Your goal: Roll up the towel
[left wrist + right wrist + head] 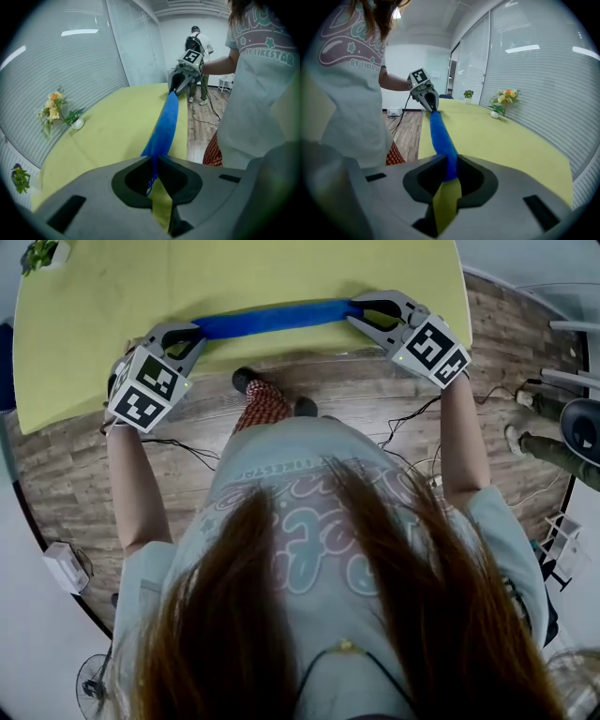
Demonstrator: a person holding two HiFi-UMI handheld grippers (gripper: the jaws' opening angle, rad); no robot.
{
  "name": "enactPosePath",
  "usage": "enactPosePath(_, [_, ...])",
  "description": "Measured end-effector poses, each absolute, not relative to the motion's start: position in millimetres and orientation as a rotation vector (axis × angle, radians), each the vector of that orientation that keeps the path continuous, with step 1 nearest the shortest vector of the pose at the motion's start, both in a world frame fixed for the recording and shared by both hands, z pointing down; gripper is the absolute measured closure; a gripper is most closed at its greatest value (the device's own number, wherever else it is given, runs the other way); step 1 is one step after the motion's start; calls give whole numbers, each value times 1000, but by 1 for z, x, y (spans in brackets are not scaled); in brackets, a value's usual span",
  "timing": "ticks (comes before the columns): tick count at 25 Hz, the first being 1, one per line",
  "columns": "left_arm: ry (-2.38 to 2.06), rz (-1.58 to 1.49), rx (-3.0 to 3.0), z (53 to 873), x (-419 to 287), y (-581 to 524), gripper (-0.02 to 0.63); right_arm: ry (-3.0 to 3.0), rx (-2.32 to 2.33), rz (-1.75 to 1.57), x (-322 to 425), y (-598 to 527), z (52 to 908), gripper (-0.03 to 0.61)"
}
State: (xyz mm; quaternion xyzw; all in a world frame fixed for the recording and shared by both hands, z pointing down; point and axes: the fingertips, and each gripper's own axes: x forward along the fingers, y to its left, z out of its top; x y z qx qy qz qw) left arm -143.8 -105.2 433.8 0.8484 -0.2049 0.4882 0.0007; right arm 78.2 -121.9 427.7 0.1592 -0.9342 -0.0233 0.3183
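A blue towel [277,318], rolled into a long thin band, stretches along the near edge of the yellow-green table [234,273]. My left gripper [194,332] is shut on its left end and my right gripper [361,310] on its right end. In the left gripper view the towel [166,124] runs from my pinched jaws [154,158] out to the right gripper [176,86]. In the right gripper view the towel [440,136] fills the gap between the jaws [450,161] and reaches the left gripper [430,105]. The band hangs taut, slightly above the tabletop.
A small vase of flowers [75,123] stands on the table's far side by the window blinds, and a potted plant [42,254] at a far corner. Cables [412,418] lie on the wooden floor. Another person [197,47] stands behind the table's end.
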Motion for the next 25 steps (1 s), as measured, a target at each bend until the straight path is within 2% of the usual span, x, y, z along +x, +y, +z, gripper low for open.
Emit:
enactPosePath(12, [-801, 1341, 2720, 430, -143, -111, 575, -2510, 494, 26, 82, -127, 430, 492])
enactPosePath(16, [-908, 1259, 2746, 425, -143, -112, 564, -2525, 516, 16, 82, -127, 427, 452])
enactPosePath(19, [-977, 1201, 2766, 417, -144, -109, 530, -2539, 530, -14, 82, -123, 420, 397])
enactPosePath(25, [-1105, 1085, 2779, 400, -141, -106, 511, -2598, 616, -52, 84, -123, 399, 377])
